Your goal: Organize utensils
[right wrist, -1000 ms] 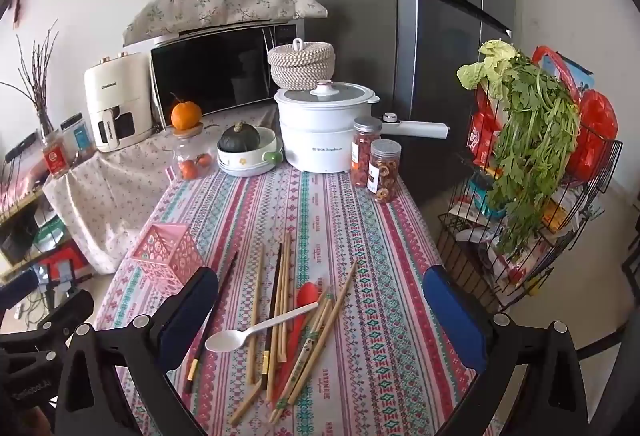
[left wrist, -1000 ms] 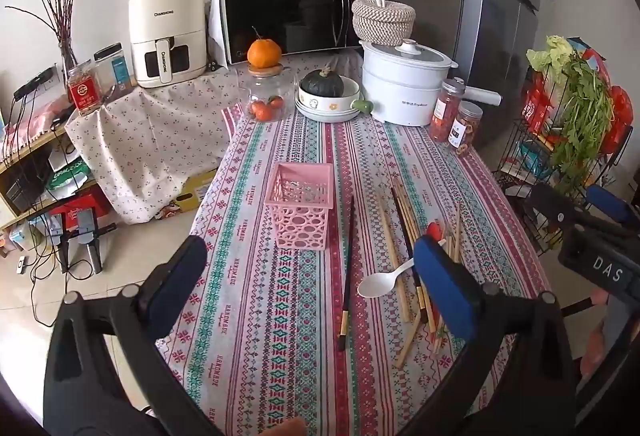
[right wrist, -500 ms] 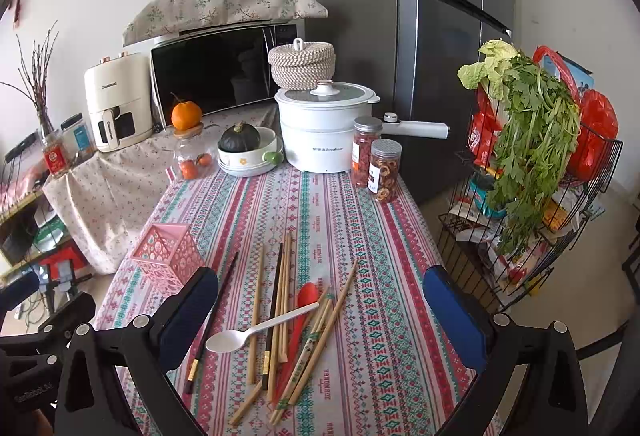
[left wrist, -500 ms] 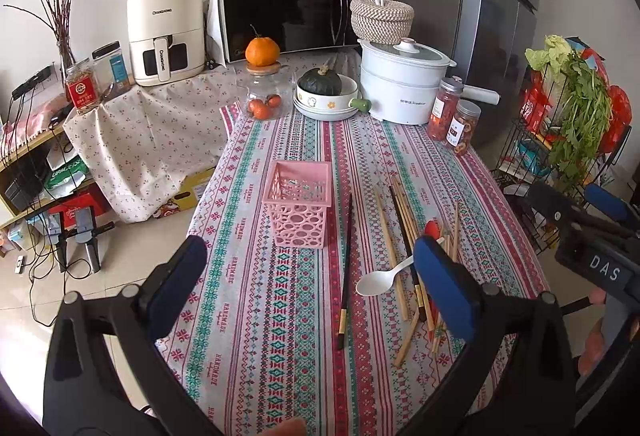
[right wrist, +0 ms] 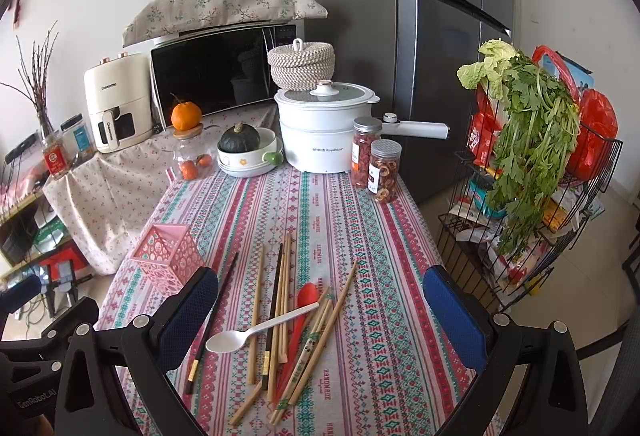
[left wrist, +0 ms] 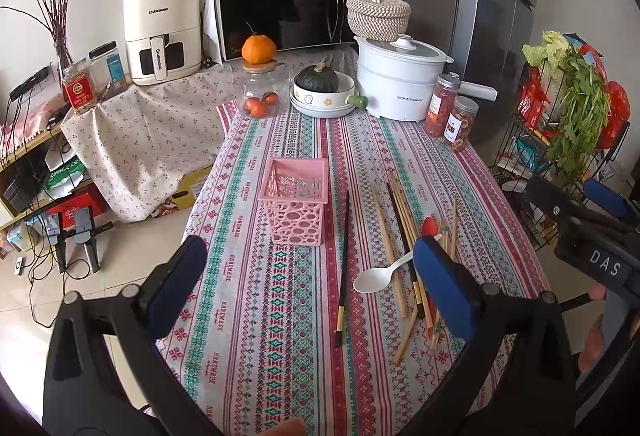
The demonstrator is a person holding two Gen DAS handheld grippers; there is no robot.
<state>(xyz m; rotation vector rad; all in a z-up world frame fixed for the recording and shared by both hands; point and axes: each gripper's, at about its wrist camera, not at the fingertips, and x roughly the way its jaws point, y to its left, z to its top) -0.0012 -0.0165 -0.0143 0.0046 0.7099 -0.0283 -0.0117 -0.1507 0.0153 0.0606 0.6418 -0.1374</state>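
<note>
An empty pink perforated basket (left wrist: pixel 295 200) (right wrist: pixel 168 251) stands on the striped tablecloth. To its right lie a black chopstick (left wrist: pixel 343 260) (right wrist: pixel 212 320), a white spoon (left wrist: pixel 380 274) (right wrist: pixel 256 330), a red spoon (right wrist: pixel 301 310) (left wrist: pixel 430 225) and several wooden chopsticks (right wrist: pixel 320 332) (left wrist: pixel 386 244) in a loose pile. My left gripper (left wrist: pixel 316 284) is open and empty above the near table edge. My right gripper (right wrist: pixel 320 320) is open and empty above the pile.
At the table's far end stand a white cooker pot (left wrist: pixel 400 80), two snack jars (left wrist: pixel 452 112), a bowl with a squash (left wrist: pixel 322 92) and a glass jar of oranges (left wrist: pixel 260 96). A wire rack with greens (right wrist: pixel 532 172) stands right of the table.
Both grippers have barely moved; the left wrist view has shifted slightly. Nothing on the table has moved.
</note>
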